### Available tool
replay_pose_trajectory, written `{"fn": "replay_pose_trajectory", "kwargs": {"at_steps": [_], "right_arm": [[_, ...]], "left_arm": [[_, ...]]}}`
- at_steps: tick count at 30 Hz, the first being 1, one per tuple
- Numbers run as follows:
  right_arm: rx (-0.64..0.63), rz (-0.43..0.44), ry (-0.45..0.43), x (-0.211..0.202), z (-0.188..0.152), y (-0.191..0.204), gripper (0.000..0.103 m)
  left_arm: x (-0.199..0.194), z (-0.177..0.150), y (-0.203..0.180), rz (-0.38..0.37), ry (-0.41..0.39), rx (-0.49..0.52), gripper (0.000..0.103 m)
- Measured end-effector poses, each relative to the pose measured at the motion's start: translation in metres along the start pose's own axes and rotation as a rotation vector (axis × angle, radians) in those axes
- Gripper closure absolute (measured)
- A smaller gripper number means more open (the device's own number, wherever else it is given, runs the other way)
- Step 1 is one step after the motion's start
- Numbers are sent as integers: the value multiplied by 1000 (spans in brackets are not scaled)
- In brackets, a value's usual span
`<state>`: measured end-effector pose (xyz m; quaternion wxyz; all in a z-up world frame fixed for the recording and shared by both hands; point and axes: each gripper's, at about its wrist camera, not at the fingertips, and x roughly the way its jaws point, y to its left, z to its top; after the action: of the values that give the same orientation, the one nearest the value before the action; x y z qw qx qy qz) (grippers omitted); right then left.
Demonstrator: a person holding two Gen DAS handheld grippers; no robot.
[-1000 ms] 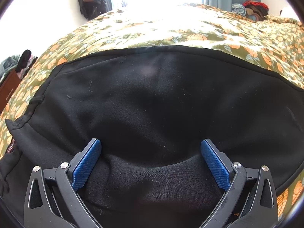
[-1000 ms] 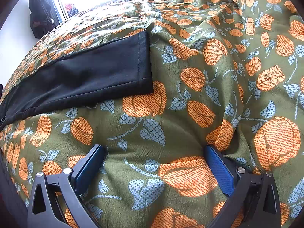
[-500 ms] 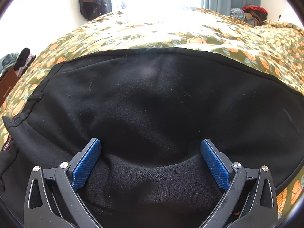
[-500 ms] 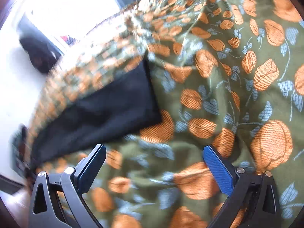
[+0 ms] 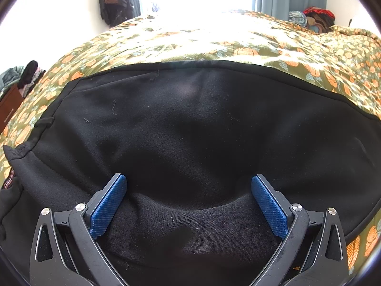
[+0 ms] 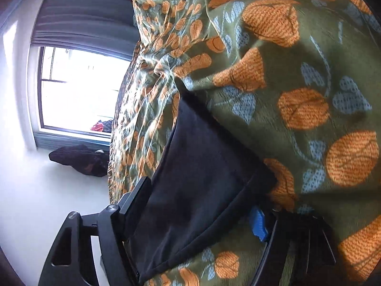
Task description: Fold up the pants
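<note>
While the black pants (image 5: 190,131) lie spread across the flowered bedspread (image 5: 238,40), both tools sit at opposite ends of the one garment. The left gripper (image 5: 189,195) rests low on the wide upper part of the pants, near the waistband end, its two blue pads (image 5: 107,208) held well apart with a soft ridge of black cloth bulging between them but nothing pinched. The right gripper (image 6: 200,214) is rolled onto its side at the leg end (image 6: 202,166): the hem corner of the leg lies right between its fingers, the black finger to the left of the cloth and the blue pad (image 6: 258,224) peeping out just past the hem on the right. Its jaws also stand apart, straddling the cloth and not yet closed on it. From this claw the pants run away and up toward the far edge of the bed, so the long axis of the garment goes from the hem at the right hand to the broad part under the left. The right hand is plainly the nearer to the hem, and I judge the coming move is to nip that hem and carry it along the axis toward the left hand. By count: one pair of pants, one bedspread, two grippers, and one bright window (image 6: 81,90) beyond.
</note>
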<state>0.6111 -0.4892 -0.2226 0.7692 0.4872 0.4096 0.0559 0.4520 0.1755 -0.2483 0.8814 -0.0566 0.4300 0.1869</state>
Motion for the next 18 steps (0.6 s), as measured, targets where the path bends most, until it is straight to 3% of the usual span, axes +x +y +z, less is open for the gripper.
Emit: {"fn": "replay_pose_trajectory", "kwargs": {"at_steps": [1, 3, 6, 9, 11, 13, 15, 17, 18], "right_arm": [[-49, -21, -30, -3, 0, 9, 71], [-191, -43, -62, -11, -6, 37, 92], [-553, -64, 2, -20, -41, 98, 95], [-998, -84, 89, -47, -119, 146, 96], [-1217, -87, 169, -66, -175, 156, 96], [-1340, -126, 218, -89, -221, 138, 96], [-1402, -219, 224, -110, -240, 106, 96], [-1378, -365, 200, -125, -232, 65, 92], [-1347, -479, 166, -125, -219, 43, 85]], "left_arm": [[0, 0, 0, 0, 0, 0, 0], [0, 0, 0, 0, 0, 0, 0], [0, 0, 0, -2, -1, -1, 0], [0, 1, -1, -1, 0, -1, 0], [0, 0, -1, 0, 1, 0, 0], [0, 1, -1, 3, 2, 2, 0], [1, 1, -2, 7, 4, 6, 0], [1, 1, -3, 9, 6, 7, 0], [1, 1, -2, 10, 7, 7, 0]]}}
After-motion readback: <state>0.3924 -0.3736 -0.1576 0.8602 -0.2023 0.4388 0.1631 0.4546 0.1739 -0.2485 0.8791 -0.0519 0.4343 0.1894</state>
